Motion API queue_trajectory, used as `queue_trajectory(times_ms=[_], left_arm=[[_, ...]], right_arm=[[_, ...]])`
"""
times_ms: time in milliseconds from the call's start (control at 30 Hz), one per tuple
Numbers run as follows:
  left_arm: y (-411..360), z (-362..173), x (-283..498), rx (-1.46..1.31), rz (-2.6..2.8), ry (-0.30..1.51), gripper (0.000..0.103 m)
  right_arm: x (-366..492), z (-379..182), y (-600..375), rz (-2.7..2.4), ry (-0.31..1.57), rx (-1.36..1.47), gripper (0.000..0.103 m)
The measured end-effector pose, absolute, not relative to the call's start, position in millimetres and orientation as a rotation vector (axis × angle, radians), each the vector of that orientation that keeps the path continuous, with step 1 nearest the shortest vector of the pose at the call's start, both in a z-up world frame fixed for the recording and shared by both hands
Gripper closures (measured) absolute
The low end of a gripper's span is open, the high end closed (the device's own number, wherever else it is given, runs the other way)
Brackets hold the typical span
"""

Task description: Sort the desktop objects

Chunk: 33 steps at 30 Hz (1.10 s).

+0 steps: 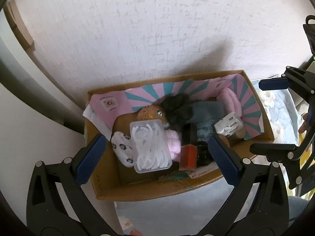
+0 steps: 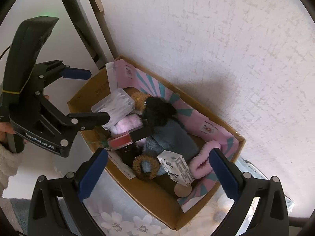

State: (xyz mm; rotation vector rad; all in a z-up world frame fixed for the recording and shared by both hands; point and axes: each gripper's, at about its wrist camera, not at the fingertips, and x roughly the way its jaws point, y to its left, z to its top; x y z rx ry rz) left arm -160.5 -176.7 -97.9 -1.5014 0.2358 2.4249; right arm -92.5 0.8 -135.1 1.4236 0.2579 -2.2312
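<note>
A cardboard box (image 1: pixel 137 192) (image 2: pixel 149 196) lined with pink and teal paper stands against the wall, full of items: a clear plastic case of white rings (image 1: pixel 150 145) (image 2: pixel 115 103), a plush toy with black hair (image 1: pixel 175 108) (image 2: pixel 159 108), a red and black case (image 1: pixel 189 155) (image 2: pixel 126 137), a white packet (image 1: pixel 228 125) (image 2: pixel 178 166), and a pink fluffy band (image 1: pixel 231 102) (image 2: pixel 202 161). My left gripper (image 1: pixel 157 157) (image 2: pixel 92 94) is open and empty above the box's left end. My right gripper (image 2: pixel 159 175) (image 1: pixel 273 116) is open and empty above its right end.
The box sits on a floral cloth (image 1: pixel 173 214) (image 2: pixel 126 220). A white textured wall (image 1: pixel 137 29) (image 2: pixel 216 39) is right behind it. A dark pole (image 2: pixel 82 19) and a wooden strip (image 2: pixel 96 0) stand at the left.
</note>
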Motion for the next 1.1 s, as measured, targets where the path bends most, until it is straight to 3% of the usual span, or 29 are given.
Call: queue_trajectory(times_ms=[300, 500, 767, 1100], left_arm=[[-162, -43, -133, -1.339, 2.669, 0.314, 0.0], [-143, -25, -111, -1.282, 2.733, 0.277, 0.0], [-132, -22, -74, -1.257, 2.774, 0.162, 0.0], [-120, -30, -47, -1.165, 2.785, 0.166, 0.0]], right_arm=[[-77, -114, 29, -2.443, 0.165, 1.527, 0.001], [-46, -95, 72, -2.653, -0.062, 1.584, 0.001], [3, -91, 116, -2.87, -0.272, 1.554, 0.001], [42, -109, 117, -2.976, -0.304, 1.548, 0.001]])
